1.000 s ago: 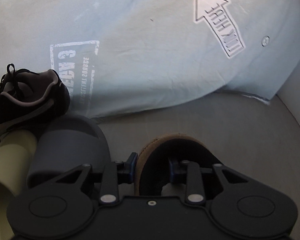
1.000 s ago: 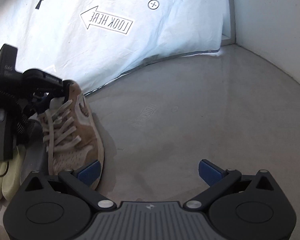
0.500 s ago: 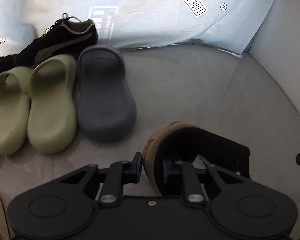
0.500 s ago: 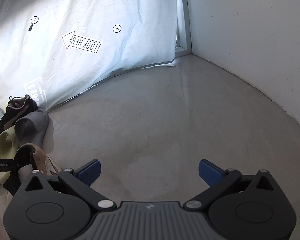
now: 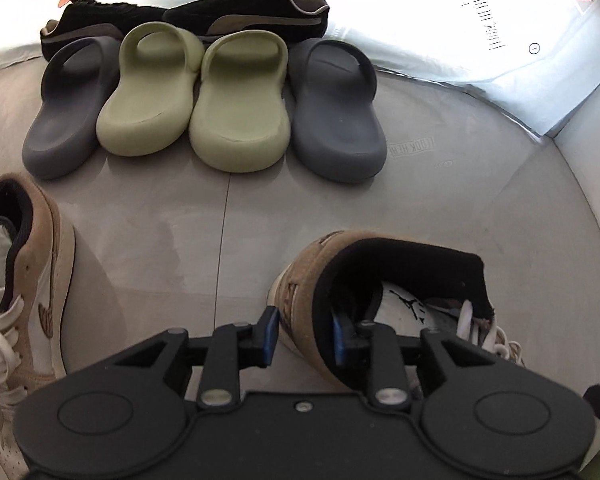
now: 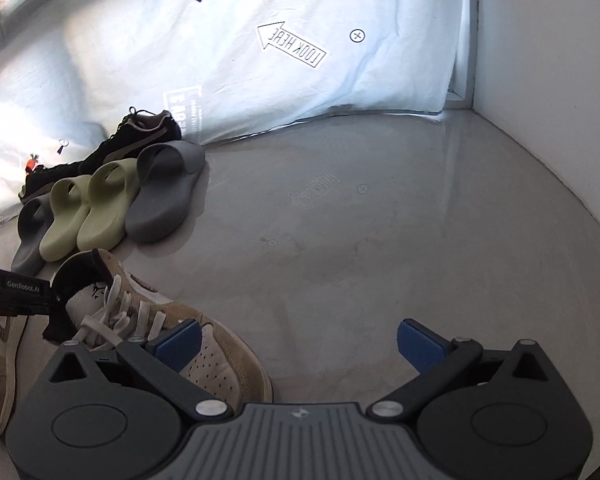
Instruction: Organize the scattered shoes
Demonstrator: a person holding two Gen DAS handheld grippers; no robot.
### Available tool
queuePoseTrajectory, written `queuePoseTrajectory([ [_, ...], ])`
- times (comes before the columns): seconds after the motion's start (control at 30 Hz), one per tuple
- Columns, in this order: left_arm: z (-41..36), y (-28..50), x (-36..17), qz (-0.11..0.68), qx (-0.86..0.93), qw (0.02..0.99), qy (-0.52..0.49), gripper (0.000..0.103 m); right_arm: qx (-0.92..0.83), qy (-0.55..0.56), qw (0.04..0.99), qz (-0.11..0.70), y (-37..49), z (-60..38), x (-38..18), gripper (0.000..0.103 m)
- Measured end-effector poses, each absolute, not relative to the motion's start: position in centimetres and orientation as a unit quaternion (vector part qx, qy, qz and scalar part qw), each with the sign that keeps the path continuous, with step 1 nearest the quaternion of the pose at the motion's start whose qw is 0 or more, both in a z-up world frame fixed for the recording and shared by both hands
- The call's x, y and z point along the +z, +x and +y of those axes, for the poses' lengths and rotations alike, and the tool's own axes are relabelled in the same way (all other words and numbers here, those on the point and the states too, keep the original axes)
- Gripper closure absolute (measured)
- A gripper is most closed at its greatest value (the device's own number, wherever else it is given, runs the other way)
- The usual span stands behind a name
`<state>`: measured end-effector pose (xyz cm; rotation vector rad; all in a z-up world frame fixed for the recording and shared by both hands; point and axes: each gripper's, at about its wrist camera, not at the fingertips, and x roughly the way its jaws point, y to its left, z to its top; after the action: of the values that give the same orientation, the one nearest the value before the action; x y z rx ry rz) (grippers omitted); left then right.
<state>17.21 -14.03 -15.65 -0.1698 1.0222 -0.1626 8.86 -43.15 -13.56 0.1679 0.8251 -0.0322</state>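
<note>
1. My left gripper (image 5: 305, 335) pinches the heel collar of the tan sneaker (image 5: 384, 300), one finger inside, one outside.
2. My right gripper (image 6: 298, 342) hangs spread and empty, that sneaker's toe under its left finger.

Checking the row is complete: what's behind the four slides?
Behind the slides lie two black sneakers, end to end against the white sheet. The slides hide their lower edges, so their soles can't be seen.
</note>
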Motion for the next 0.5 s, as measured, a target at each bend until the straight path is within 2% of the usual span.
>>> queuePoseTrajectory([
  [0.3, -12.5, 12.5, -13.1, 0.446, -0.088, 0.886, -0.091, 0.063, 0.077, 0.051, 0.903, 0.419, 8.3, -41.1, -14.1, 0.0],
  [0.43, -11.8, 10.5, -12.1, 0.428, -0.092, 0.894, -0.097, 0.062, 0.203, -0.03, 0.881, 0.426, 10.2, -39.0, -15.5, 0.0],
  [0.5, -11.1, 9.5, -12.1, 0.429, -0.078, 0.893, -0.11, 0.062, 0.253, -0.118, 0.867, 0.413, 11.0, -37.2, -16.5, 0.0],
])
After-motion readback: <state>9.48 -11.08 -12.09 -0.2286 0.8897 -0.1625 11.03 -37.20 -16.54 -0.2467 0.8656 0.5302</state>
